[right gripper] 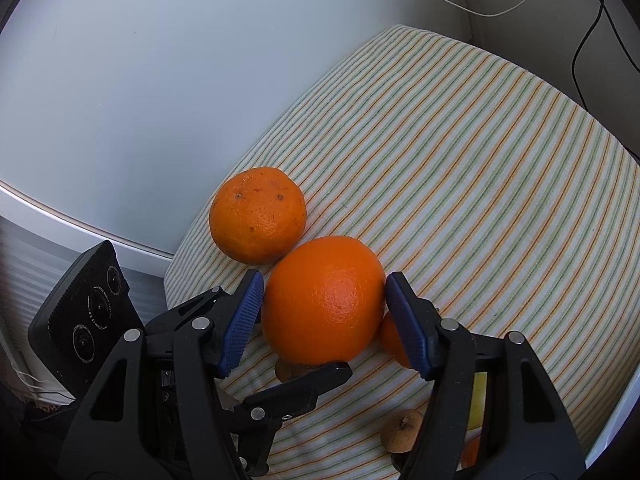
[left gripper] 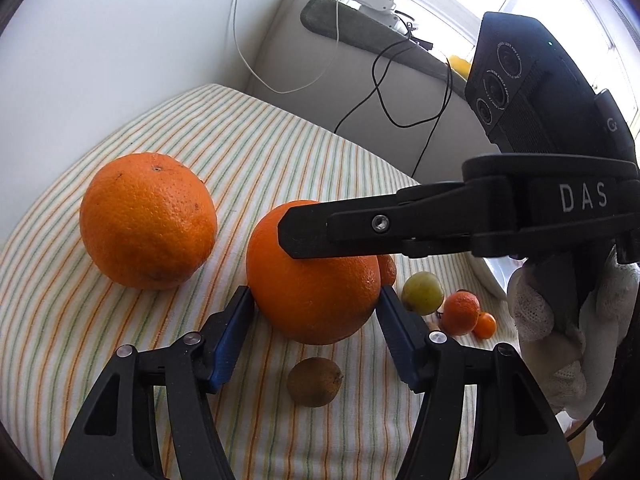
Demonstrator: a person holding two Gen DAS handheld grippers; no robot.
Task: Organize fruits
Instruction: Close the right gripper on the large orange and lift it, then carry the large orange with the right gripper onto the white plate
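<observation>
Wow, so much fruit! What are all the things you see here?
left orange: 1, orange, alone on the cloth
middle orange: 1, orange, between both grippers' fingers
small orange fruits: 3, orange, right of the middle orange
green fruit: 1, yellow-green, beside them
brown fruits: 2, brown, near the middle orange
striped cloth: 1, white, orange and green, under the fruit
cables: several, white and black, behind the cloth
left hand-held gripper: 1, black, blue pads, around the middle orange
right hand-held gripper: 1, same colours, same orange
gloved hand: 1, white, holding the right one
</observation>
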